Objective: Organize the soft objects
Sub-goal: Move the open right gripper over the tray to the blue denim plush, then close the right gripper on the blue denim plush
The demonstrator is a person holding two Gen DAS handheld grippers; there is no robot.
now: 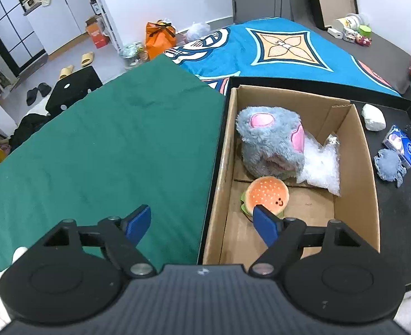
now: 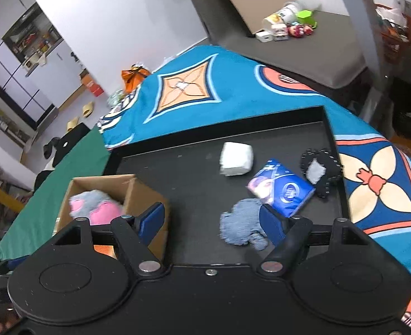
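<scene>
- You are holding the left gripper spread and empty over the cardboard box, where the grey plush and burger plush are lying.
- You are keeping the right gripper spread above the black tray; its right finger is covering the blue-grey fluffy toy, risking a partial, slipping pinch.
- You are also risking snagging the blue packet touching it.
</scene>
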